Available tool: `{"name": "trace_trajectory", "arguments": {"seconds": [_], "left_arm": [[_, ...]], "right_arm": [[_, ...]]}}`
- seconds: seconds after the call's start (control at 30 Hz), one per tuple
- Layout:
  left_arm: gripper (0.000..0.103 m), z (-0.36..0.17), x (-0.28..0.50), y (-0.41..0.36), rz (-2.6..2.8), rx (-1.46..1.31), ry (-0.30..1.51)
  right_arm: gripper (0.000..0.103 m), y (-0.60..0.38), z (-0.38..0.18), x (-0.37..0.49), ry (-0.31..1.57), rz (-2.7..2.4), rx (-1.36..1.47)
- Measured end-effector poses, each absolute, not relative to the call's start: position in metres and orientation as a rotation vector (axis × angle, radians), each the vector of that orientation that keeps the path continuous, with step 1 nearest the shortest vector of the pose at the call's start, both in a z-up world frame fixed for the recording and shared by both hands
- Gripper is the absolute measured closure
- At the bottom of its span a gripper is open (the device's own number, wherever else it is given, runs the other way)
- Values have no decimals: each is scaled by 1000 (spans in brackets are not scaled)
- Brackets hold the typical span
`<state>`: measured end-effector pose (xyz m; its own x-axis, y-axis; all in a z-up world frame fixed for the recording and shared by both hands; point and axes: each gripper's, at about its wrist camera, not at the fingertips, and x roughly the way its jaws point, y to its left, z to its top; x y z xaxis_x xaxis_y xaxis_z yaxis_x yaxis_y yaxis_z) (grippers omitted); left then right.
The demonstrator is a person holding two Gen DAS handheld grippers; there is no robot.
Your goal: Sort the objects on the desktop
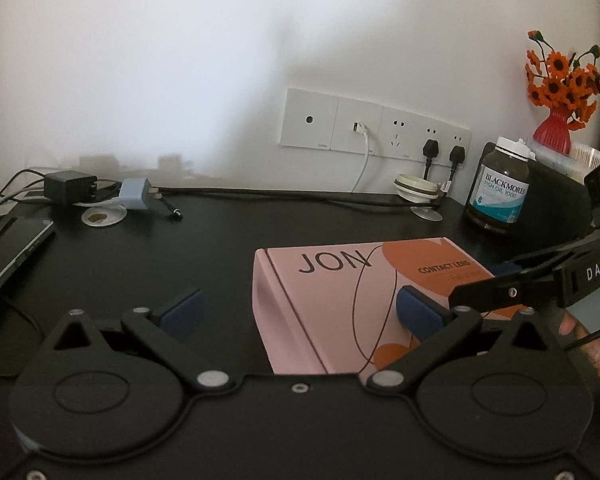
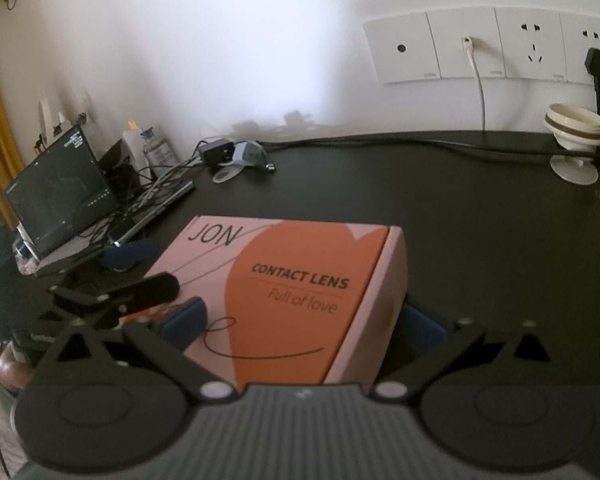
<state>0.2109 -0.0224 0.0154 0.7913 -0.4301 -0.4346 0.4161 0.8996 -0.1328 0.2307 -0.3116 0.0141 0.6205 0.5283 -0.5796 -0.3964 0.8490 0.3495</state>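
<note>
Black desk [image 1: 180, 248] runs to a white wall; a row of outlets [image 1: 374, 128] sits just above the desk edge, one white cable and two black plugs in it.

Pink and orange contact lens box [image 2: 300, 292] lies flat near the front middle of the desk, lid up, printed "JON" and "CONTACT LENS".

Right gripper [image 2: 300, 324] comes in low over the box's near end. Its fingers are spread wide, one blue pad [image 2: 184, 318] over the lid, the other beside the box's right wall; whether either touches, cannot tell.

Left gripper [image 1: 300, 312] is also spread. Its right pad [image 1: 414, 310] lies over the box's left part, the other over bare desk.

Laptop [image 2: 60, 196] stands at the far left among tangled cables. Fish oil bottle [image 1: 498, 188] stands right, against a dark case. Red vase of orange flowers [image 1: 556, 108] sits behind it. Small cream cup [image 2: 574, 130] on a stand below the outlets. Black adapter [image 1: 70, 186] and blue charger [image 1: 136, 194] lie side by side at the back left.
</note>
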Motion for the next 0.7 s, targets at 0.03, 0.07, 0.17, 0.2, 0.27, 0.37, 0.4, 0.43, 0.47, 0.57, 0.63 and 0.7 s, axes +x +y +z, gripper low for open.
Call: {"name": "trace_trajectory", "arguments": {"seconds": [0.03, 0.07, 0.17, 0.2, 0.27, 0.37, 0.4, 0.43, 0.47, 0.57, 0.63, 0.7], "left_arm": [[0, 15, 211, -23, -455, -29, 473], [0, 15, 210, -23, -454, -27, 470], [0, 15, 209, -24, -452, -21, 464], [0, 15, 209, -24, -451, -18, 461], [0, 15, 208, -25, -448, -9, 453], [0, 15, 207, -26, -447, -1, 446], [0, 15, 207, -26, -447, 0, 445], [0, 15, 207, -26, -447, 0, 444], [0, 15, 207, -26, -447, -1, 446], [0, 15, 207, -27, -446, 5, 441], [0, 15, 206, -27, -444, 10, 437], [0, 15, 206, -27, -443, 13, 434]], "right_arm": [[1, -311, 14, 231, 727, 535, 195], [1, -311, 14, 231, 727, 535, 195], [1, -311, 14, 229, 727, 535, 198], [1, -311, 13, 229, 728, 536, 200], [1, -311, 13, 229, 727, 535, 199], [1, -311, 13, 229, 726, 535, 198], [1, -311, 13, 229, 726, 535, 199], [1, -311, 13, 229, 727, 535, 200], [1, -310, 14, 229, 727, 535, 200], [1, -311, 13, 229, 729, 537, 202], [1, -311, 13, 230, 730, 538, 204], [1, -311, 13, 230, 729, 538, 205]]}}
